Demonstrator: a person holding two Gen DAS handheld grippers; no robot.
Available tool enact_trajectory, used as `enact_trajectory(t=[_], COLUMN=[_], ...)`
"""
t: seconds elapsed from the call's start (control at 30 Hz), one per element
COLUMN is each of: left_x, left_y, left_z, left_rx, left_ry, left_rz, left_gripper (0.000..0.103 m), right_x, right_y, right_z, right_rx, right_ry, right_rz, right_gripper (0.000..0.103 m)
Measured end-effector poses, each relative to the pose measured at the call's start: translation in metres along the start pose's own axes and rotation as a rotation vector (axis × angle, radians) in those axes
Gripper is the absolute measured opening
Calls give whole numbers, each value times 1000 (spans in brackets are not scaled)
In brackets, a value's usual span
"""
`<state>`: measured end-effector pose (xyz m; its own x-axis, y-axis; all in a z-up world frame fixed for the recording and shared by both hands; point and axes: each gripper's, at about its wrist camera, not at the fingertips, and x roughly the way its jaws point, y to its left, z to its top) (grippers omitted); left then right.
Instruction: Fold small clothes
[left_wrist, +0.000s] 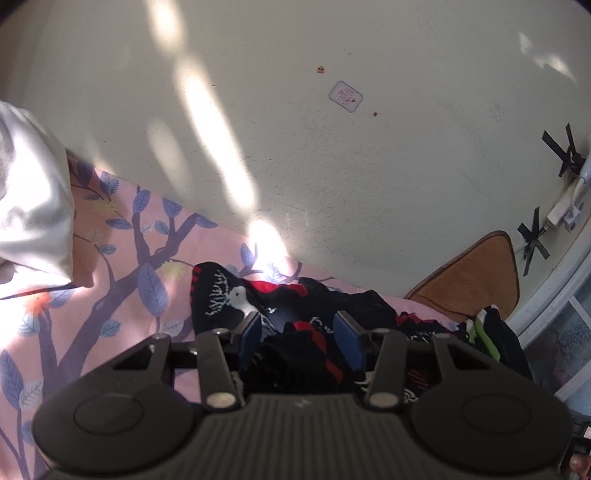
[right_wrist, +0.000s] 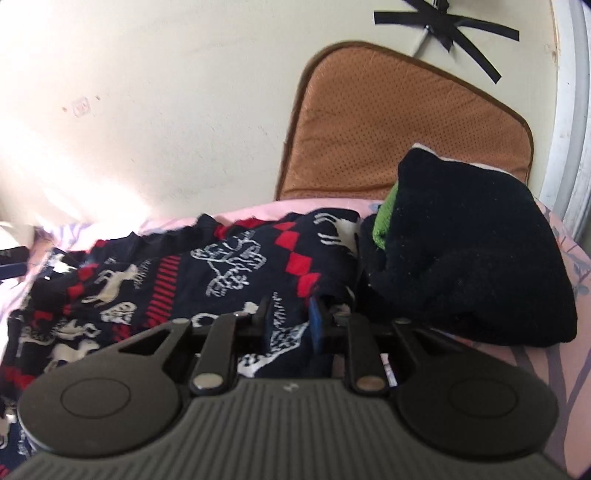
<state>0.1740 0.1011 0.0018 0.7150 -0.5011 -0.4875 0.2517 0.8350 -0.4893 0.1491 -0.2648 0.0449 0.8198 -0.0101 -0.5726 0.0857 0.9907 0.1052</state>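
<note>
A navy knitted sweater (left_wrist: 221, 295) with red diamonds and white deer lies crumpled on the pink bedsheet (left_wrist: 110, 277). My left gripper (left_wrist: 300, 328) has its blue pads on either side of a raised bunch of the sweater's black and red fabric, which fills the gap and touches both pads. In the right wrist view the sweater (right_wrist: 229, 269) spreads to the left. My right gripper (right_wrist: 290, 317) sits low over its near right edge, jaws a little apart, patterned cloth showing between them without being pinched.
A black garment (right_wrist: 461, 258) with a green patch is heaped right of the sweater, also visible as black garment (left_wrist: 495, 332). A brown cushion (right_wrist: 388, 129) leans on the cream wall behind. A white cloth (left_wrist: 29, 206) hangs at far left. A taped power strip (left_wrist: 569, 210) sits by the window frame.
</note>
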Motion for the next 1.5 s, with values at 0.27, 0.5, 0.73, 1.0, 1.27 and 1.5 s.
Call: enact_trajectory(t=[0.27, 0.5, 0.73, 1.0, 1.27, 1.5], left_x=[34, 39, 36, -25, -155, -203], left_y=[-14, 0, -6, -28, -21, -37], left_z=[-19, -17, -19, -28, -97, -143], left_rx=[99, 126, 157, 129, 125, 96], left_ry=[119, 107, 102, 79, 107, 212], left_rz=[76, 142, 143, 72, 69, 51], left_gripper=[37, 11, 15, 51, 58, 58], right_x=[34, 45, -37, -55, -70, -135], right_y=[0, -20, -29, -39, -67, -103], right_z=[19, 4, -32, -61, -83, -116], right_rx=[22, 99, 70, 64, 149, 257], right_ry=[20, 72, 52, 82, 61, 80], right_rz=[54, 65, 106, 120, 147, 371], right_gripper=[24, 23, 30, 32, 5, 31])
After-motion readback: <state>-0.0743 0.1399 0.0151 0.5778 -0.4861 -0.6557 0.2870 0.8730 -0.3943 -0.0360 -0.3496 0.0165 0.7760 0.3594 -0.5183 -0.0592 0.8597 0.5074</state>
